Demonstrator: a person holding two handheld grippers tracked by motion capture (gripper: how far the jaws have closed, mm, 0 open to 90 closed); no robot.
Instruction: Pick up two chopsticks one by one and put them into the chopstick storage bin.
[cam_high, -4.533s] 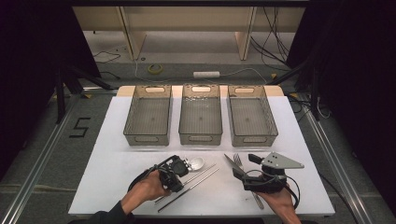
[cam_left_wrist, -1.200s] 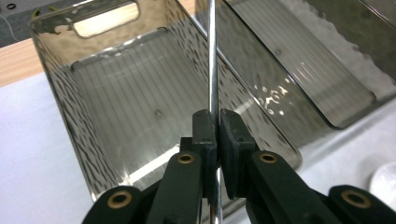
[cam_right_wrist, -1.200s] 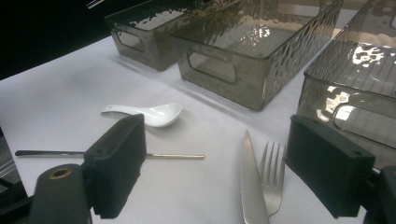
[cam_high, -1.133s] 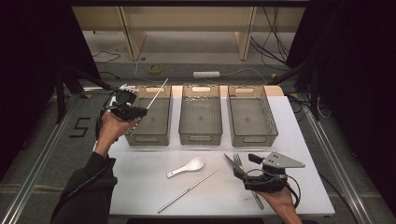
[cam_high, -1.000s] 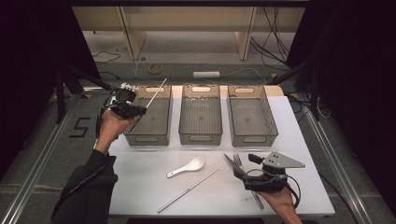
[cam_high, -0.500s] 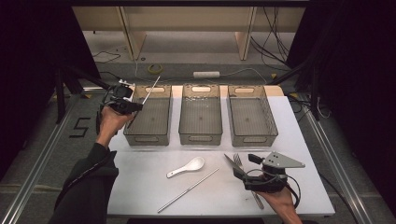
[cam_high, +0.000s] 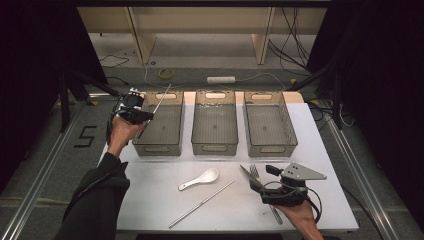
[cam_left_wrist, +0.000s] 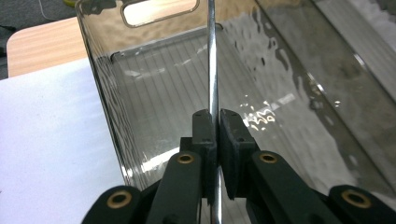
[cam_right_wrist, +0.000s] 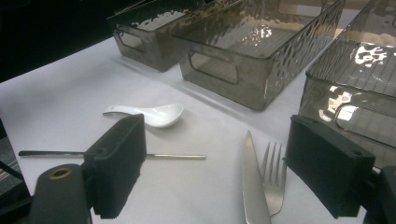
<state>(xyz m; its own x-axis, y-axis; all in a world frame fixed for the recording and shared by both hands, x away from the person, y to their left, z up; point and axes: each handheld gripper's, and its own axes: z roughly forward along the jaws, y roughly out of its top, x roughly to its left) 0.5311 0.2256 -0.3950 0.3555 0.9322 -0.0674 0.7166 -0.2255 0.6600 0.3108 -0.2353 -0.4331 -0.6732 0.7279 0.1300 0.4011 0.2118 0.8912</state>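
My left gripper (cam_high: 142, 116) is shut on a thin metal chopstick (cam_high: 161, 99), held at the near left corner of the left clear bin (cam_high: 159, 146). In the left gripper view the chopstick (cam_left_wrist: 212, 70) runs up from between the pads over the bin's ribbed floor (cam_left_wrist: 154, 116). My right gripper (cam_high: 261, 177) stands open, low at the table's front right, with a knife (cam_right_wrist: 252, 186) and a fork (cam_right_wrist: 273, 182) lying between its pads. A white spoon (cam_high: 200, 178) and a second chopstick (cam_high: 200, 204) lie at the front middle.
Two more clear bins, the middle (cam_high: 215, 148) and the right (cam_high: 271, 148), stand in the row behind on the white table top (cam_high: 150, 190). A power strip (cam_high: 221, 79) and cables lie on the floor beyond the table.
The left gripper has carried one chopstick from the table's front to the left bin. Over the last second it has sunk a little there. The right gripper has kept still.
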